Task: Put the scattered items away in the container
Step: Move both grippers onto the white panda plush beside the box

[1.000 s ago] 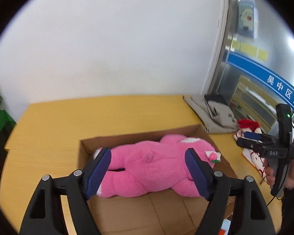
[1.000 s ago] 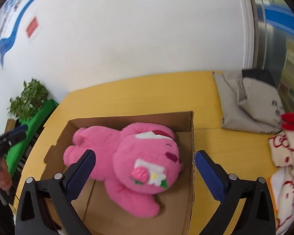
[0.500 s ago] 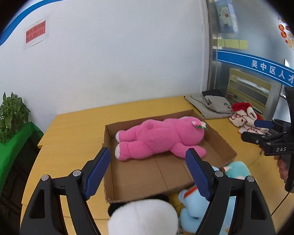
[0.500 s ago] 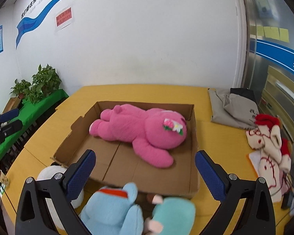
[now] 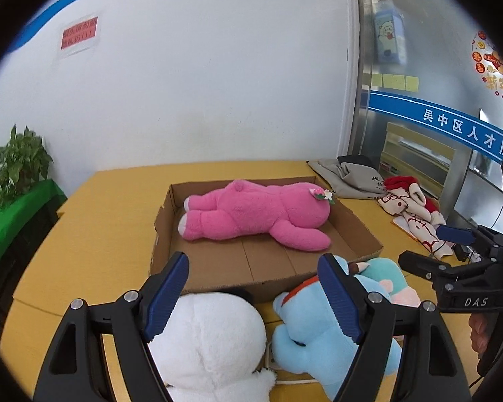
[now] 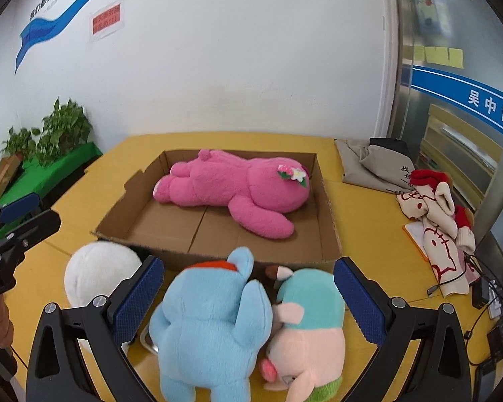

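A pink plush bear point(image 5: 255, 212) point(image 6: 238, 189) lies on its side inside the shallow cardboard box point(image 5: 358, 231) point(image 6: 141, 197) on the yellow table. In front of the box sit a white plush point(image 5: 211, 341) point(image 6: 100, 274), a light blue plush point(image 5: 318, 331) point(image 6: 208, 321) and a pink pig plush with a teal hood point(image 6: 305, 321) point(image 5: 390, 278). My left gripper point(image 5: 253, 296) hangs open above the white plush, holding nothing. My right gripper point(image 6: 248, 298) is open over the blue plush and the pig, its pads clear of both.
A folded grey bag point(image 6: 372, 164) and a red-and-cream plush point(image 6: 436, 211) lie on the table's right side, with cables point(image 6: 479, 288) near the right edge. Potted plants point(image 6: 60, 130) stand on a green shelf at left. A white wall is behind the table.
Both grippers have pulled back from over the box toward the near table edge. The white, blue and pig plushes have come into view below them. The jaws stayed open.
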A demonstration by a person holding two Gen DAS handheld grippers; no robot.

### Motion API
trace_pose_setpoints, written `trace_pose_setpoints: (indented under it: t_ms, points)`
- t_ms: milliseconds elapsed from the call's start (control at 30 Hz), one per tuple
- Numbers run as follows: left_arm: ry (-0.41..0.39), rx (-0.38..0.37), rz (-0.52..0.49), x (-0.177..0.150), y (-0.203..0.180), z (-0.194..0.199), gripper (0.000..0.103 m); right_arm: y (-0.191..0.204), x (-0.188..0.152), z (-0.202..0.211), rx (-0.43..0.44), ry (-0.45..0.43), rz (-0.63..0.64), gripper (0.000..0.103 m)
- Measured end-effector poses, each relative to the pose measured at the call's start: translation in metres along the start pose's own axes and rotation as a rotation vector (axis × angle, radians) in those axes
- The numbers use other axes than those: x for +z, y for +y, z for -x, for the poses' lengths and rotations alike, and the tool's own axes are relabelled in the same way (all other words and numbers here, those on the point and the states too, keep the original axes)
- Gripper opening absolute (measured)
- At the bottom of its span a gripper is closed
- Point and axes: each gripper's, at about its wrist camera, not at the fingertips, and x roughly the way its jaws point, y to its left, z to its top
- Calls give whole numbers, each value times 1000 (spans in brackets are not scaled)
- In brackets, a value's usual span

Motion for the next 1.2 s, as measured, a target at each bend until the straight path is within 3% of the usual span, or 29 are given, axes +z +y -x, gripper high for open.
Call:
trace_pose_setpoints:
  t_ms: [267,533,733,867,1067,1200]
  points:
    - [27,18,38,-12,16,-2,79,12,-3,0,4,2,20,103]
    - [52,-16,47,-15,24,-5,79,20,-2,-10,15,12,32,103]
    - [102,-79,113,-27,45,-11,79,21,-8,-21,52,33,48,103]
    - [119,-78,130,-37,67,-12,79,26,-12,-27,133,47,58,103]
    - [162,-87,202,-49,113,-21,79,63,-24,-44,374,102,99,103]
    - [226,-180,283,-67,142,-38,79,93,-34,-60,496,143,105,103]
